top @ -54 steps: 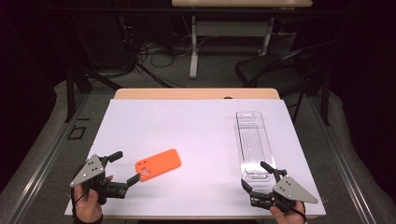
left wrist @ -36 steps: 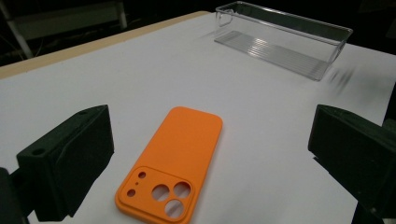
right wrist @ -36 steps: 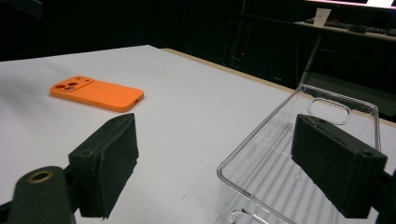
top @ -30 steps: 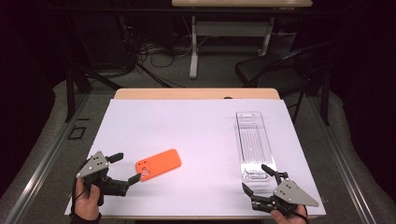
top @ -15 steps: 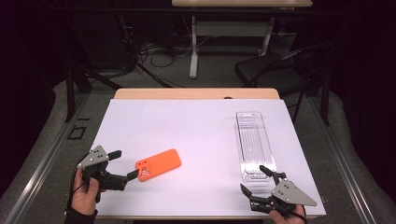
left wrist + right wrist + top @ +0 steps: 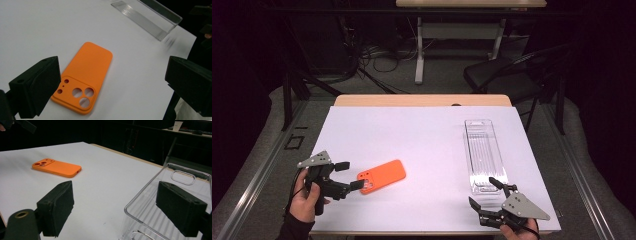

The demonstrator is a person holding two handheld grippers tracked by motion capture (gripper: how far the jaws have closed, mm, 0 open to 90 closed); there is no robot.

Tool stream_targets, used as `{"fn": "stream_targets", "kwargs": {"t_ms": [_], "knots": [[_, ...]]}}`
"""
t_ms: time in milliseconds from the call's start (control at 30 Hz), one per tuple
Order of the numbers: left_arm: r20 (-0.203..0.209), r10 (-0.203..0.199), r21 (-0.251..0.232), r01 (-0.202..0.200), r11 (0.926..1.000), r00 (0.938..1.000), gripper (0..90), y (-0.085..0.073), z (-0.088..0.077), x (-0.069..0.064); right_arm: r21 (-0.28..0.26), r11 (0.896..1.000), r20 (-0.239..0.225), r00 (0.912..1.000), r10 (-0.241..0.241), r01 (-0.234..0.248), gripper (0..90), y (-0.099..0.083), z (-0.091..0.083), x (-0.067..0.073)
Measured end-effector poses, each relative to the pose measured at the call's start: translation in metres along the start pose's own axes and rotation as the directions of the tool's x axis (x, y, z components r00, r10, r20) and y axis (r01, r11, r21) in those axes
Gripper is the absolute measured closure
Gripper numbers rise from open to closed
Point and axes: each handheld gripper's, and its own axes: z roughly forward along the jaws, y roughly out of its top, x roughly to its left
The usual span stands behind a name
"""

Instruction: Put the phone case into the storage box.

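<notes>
- Bringing my left gripper (image 6: 353, 175) in with its jaws spread, I'm lining up on the orange phone case (image 6: 382, 176) lying flat, camera end nearest.
- I'm keeping the right gripper (image 6: 484, 192) wide open too, waiting beside the clear tray (image 6: 483, 152), ready to steady it.

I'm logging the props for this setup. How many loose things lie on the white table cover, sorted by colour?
Orange: 1, the phone case, lying flat by the left gripper.
Clear: 1, the long plastic tray, lying in front of the right gripper.
Total: 2.
</notes>
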Motion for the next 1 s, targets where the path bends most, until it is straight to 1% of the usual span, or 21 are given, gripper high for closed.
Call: {"fn": "stream_targets", "kwargs": {"t_ms": [33,67,100,133,200,333,433,467,567,600,633,667,700,733,800,833,867,900,933,967,1000], "knots": [[-0.005,0.005,0.003,-0.005,1.0,1.0,0.3,0.001,0.0,0.001,0.001,1.0,-0.001,1.0,-0.002,0.002,14.2,0.0,0.0,0.0],[-0.028,0.013,0.023,-0.012,0.9996,0.9995,0.3,0.003,0.002,0.002,0.001,1.0,0.0,1.0,-0.002,0.002,14.2,0.0,0.0,0.0],[-0.038,0.012,0.033,-0.011,0.9994,0.9992,0.3,0.004,0.003,0.003,0.001,1.0,0.001,1.0,0.0,0.0,14.2,0.0,0.0,0.0],[-0.038,0.012,0.033,-0.011,0.9994,0.9992,0.3,0.004,0.003,0.003,0.001,1.0,0.001,1.0,0.0,0.0,14.2,0.0,0.0,0.0],[-0.05,0.007,0.054,-0.005,0.9985,0.9987,0.3,0.007,0.006,0.004,0.0,1.0,0.002,1.0,0.002,-0.002,14.3,0.0,-0.001,0.0],[-0.052,0.013,0.075,-0.009,0.9972,0.9986,0.3,0.011,0.009,0.004,0.003,1.0,0.002,1.0,0.003,-0.003,14.2,0.0,-0.001,0.0],[-0.059,0.041,0.102,-0.034,0.9942,0.9974,0.3,0.015,0.011,0.002,0.003,1.0,0.002,1.0,-0.002,0.002,14.2,0.0,0.0,0.0],[-0.065,0.061,0.114,-0.053,0.9921,0.996,0.3,0.017,0.012,0.001,0.003,1.0,0.001,1.0,-0.003,0.003,14.2,0.0,0.0,0.0],[-0.067,0.071,0.127,-0.062,0.99,0.9952,0.3,0.02,0.013,0.0,0.003,1.0,0.001,1.0,-0.002,0.002,14.3,0.0,0.0,0.0],[-0.073,0.085,0.134,-0.074,0.9882,0.9937,0.3,0.022,0.014,0.0,0.004,1.0,0.002,1.0,-0.002,0.002,14.2,0.0,0.0,0.0],[-0.082,0.102,0.152,-0.088,0.9845,0.9914,0.3,0.025,0.015,-0.001,0.004,1.0,0.0,1.0,-0.001,0.001,14.2,-0.001,0.0,0.0],[-0.082,0.102,0.152,-0.088,0.9845,0.9914,0.3,0.025,0.015,-0.001,0.005,1.0,0.001,1.0,-0.002,0.002,14.2,-0.001,0.0,0.0],[-0.094,0.128,0.171,-0.111,0.979,0.9873,0.3,0.028,0.016,-0.001,0.005,1.0,0.0,1.0,-0.001,0.001,14.2,-0.001,0.0,0.0],[-0.094,0.128,0.171,-0.111,0.979,0.9873,0.3,0.028,0.016,-0.001,0.005,1.0,-0.001,1.0,-0.001,0.001,14.2,-0.001,0.0,0.0],[-0.102,0.152,0.194,-0.13,0.9724,0.9831,0.3,0.033,0.018,-0.001,0.007,1.0,0.0,1.0,-0.002,0.002,14.2,-0.001,0.0,0.0],[-0.102,0.152,0.194,-0.13,0.9724,0.9831,0.3,0.033,0.018,-0.001,0.007,1.0,-0.001,1.0,-0.002,0.002,14.2,-0.001,0.0,0.0],[-0.109,0.161,0.199,-0.137,0.9703,0.9809,0.3,0.034,0.019,-0.001,0.007,1.0,-0.001,1.0,-0.002,0.002,14.2,-0.001,0.0,0.0],[-0.119,0.178,0.214,-0.15,0.9652,0.9769,0.3,0.037,0.021,-0.001,0.006,1.0,-0.001,1.0,0.0,0.0,14.2,-0.001,0.001,0.0],[-0.119,0.178,0.214,-0.15,0.9652,0.9769,0.3,0.037,0.021,-0.001,0.005,1.0,-0.001,1.0,0.0,0.0,14.2,-0.001,0.001,0.0],[-0.131,0.201,0.234,-0.167,0.9579,0.9708,0.3,0.039,0.023,-0.002,0.006,1.0,-0.001,1.0,0.001,-0.001,14.3,-0.001,0.001,0.0],[-0.131,0.201,0.234,-0.167,0.9579,0.9708,0.3,0.039,0.023,-0.002,0.006,1.0,-0.001,1.0,0.001,-0.001,14.2,-0.001,0.001,0.0]]}}
